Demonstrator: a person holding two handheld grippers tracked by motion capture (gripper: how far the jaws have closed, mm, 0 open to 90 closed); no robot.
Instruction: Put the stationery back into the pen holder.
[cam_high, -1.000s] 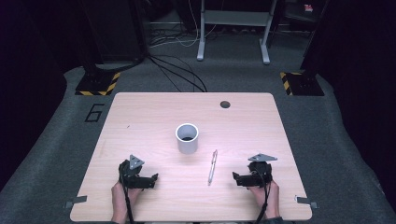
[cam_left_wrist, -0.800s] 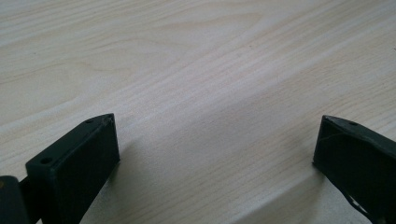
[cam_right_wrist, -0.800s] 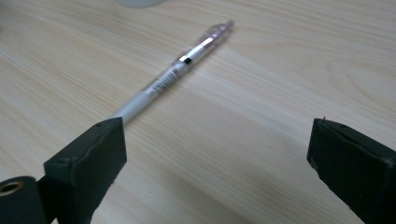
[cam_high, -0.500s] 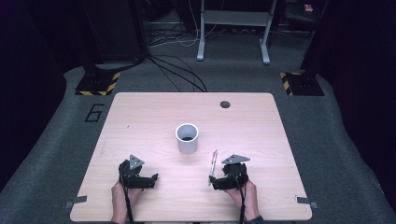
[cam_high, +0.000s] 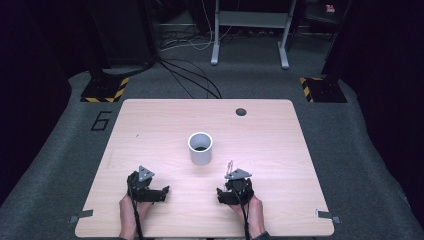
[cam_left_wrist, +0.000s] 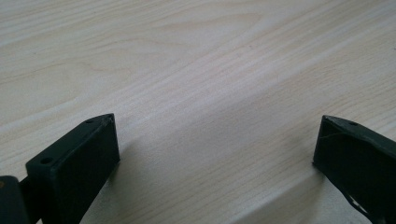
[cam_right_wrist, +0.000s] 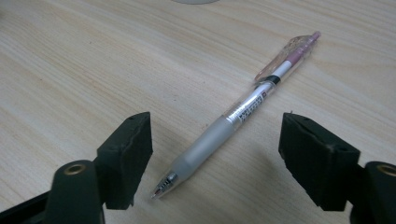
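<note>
A: Why does the right gripper (cam_right_wrist: 215, 154) sit so low over the table (cam_high: 150, 130)?

B: It straddles the pen (cam_right_wrist: 233, 116). The jaws stand wide apart with the pen's frosted grip lying between them, touching neither one. Set that way, a squeeze would probably catch the barrel across its width rather than along it.

A: And the pen lies flat?

B: Flat on the wood, slanted across the gap. Its tip points back toward the gripper's near side, and the clip end reaches out past the jaws. In the high view the far end of the pen (cam_high: 229, 165) pokes out just beyond the right gripper (cam_high: 231, 193), toward the white cup (cam_high: 200, 148).

A: So the cup is ahead of that gripper?

B: Ahead and a little to its left, standing upright with its mouth open. That looks like a place a pen would be dropped, though this is a judgement.

A: What about the left gripper (cam_left_wrist: 215, 158)?

B: Its jaws are spread too, with bare wood between them. It rests apart from the pen, likely waiting.
</note>
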